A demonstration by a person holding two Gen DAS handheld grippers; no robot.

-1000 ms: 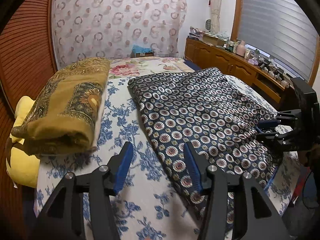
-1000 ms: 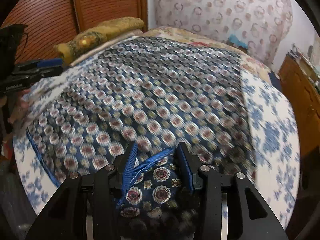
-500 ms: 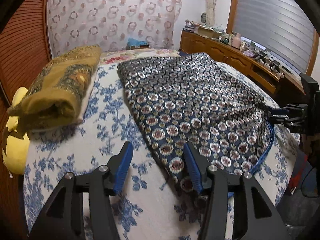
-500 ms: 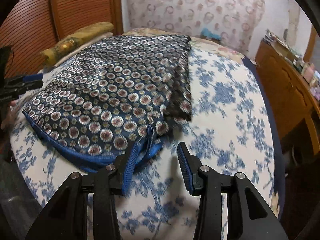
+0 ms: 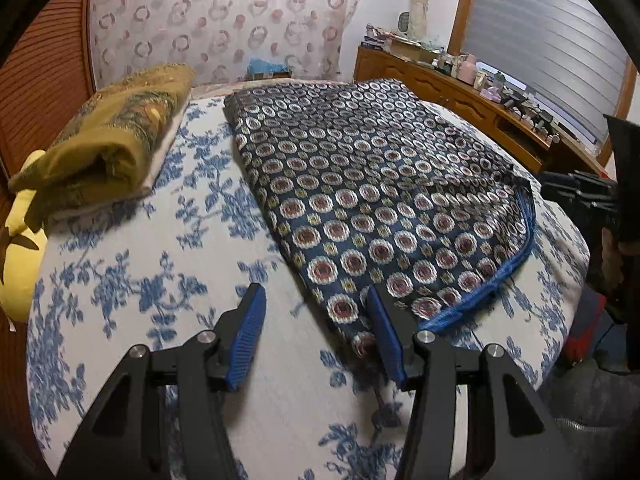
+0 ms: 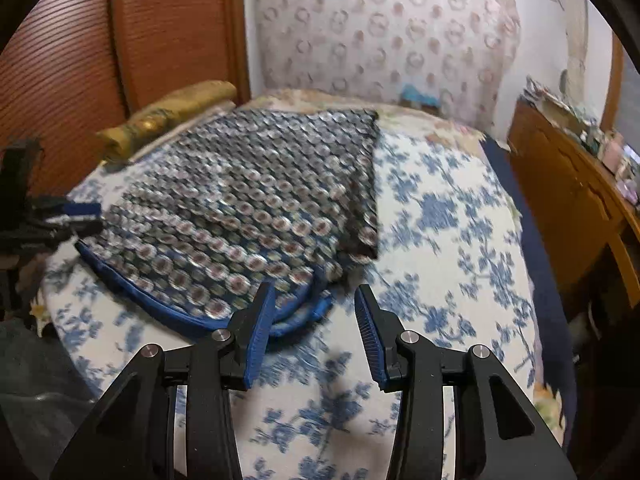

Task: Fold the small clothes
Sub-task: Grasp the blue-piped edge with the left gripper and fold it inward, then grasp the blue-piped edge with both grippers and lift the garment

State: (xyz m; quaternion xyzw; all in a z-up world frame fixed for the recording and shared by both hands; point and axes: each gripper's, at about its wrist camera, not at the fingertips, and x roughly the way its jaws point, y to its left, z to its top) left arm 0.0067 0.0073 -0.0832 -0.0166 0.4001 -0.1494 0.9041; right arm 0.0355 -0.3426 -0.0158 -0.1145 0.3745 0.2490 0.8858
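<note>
A dark blue cloth with ring pattern and blue piping lies folded flat on the floral bedspread. My left gripper hangs open just over the cloth's near left corner; its right finger overlaps the cloth's edge and nothing is pinched. In the right wrist view the same cloth lies ahead and to the left. My right gripper is open and empty above bare bedspread, beside the cloth's piped corner. Each gripper shows in the other's view, at the cloth's far side: left gripper, right gripper.
A folded ochre cloth and a yellow cushion lie along the bed's left side by the wooden slatted wall. A cluttered wooden dresser runs along the right. The bed's edge drops off near both grippers.
The cloth's corner sat between my right gripper's fingers a second ago; now it lies on the bed outside them, and that gripper has shifted right. My left gripper has come lower toward the cloth's near corner.
</note>
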